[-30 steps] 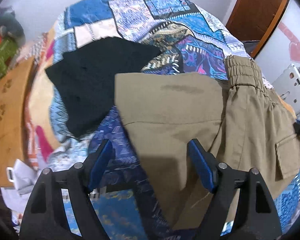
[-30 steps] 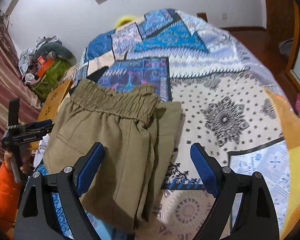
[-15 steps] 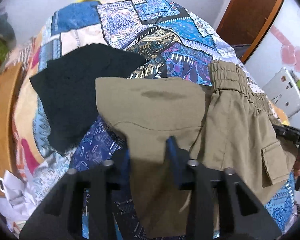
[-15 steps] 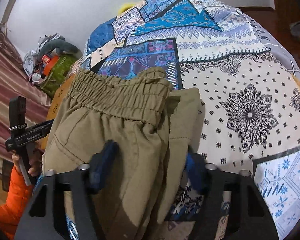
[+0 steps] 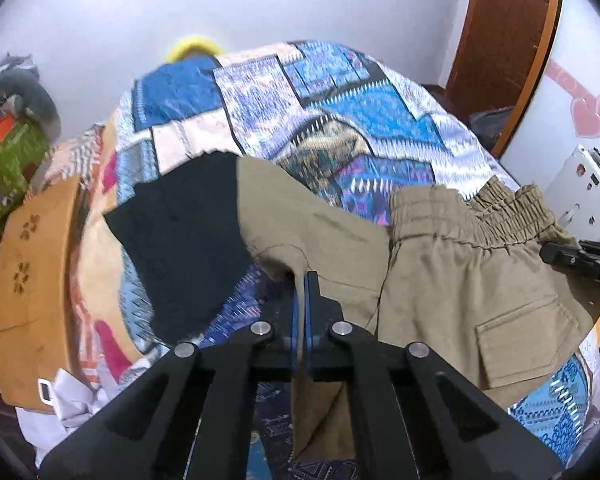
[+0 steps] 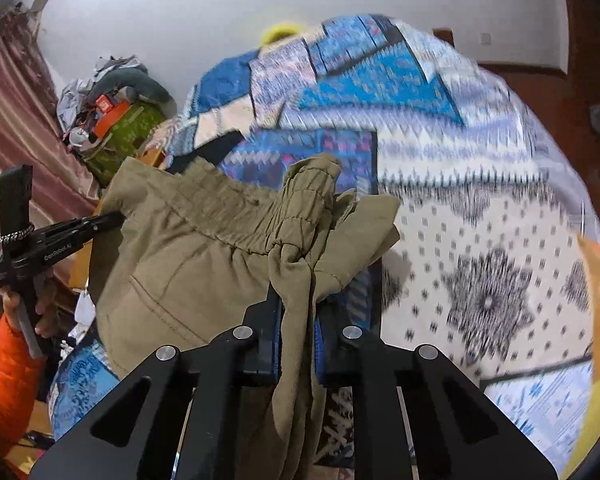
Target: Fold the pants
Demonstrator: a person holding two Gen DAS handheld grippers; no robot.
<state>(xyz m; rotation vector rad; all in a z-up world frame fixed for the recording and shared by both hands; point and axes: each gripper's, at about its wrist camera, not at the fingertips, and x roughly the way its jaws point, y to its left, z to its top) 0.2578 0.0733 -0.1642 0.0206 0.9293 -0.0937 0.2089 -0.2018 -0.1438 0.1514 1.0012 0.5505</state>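
Observation:
Khaki cargo pants with an elastic waistband lie folded on a patterned bedspread. My left gripper is shut on the folded edge of the pants' leg side and lifts it. In the right wrist view the pants hang bunched, and my right gripper is shut on a thick fold of them just below the waistband. The other gripper shows at the edge of each view, at the right in the left wrist view and at the left in the right wrist view.
A black garment lies on the bed, partly under the pants' left edge. A wooden board stands at the bed's left side. A pile of bags and clothes sits by the wall. A wooden door is at the far right.
Both grippers went from wide open to shut on the pants. The pants' edges are now lifted and bunched, and both cameras tilted up toward the wall.

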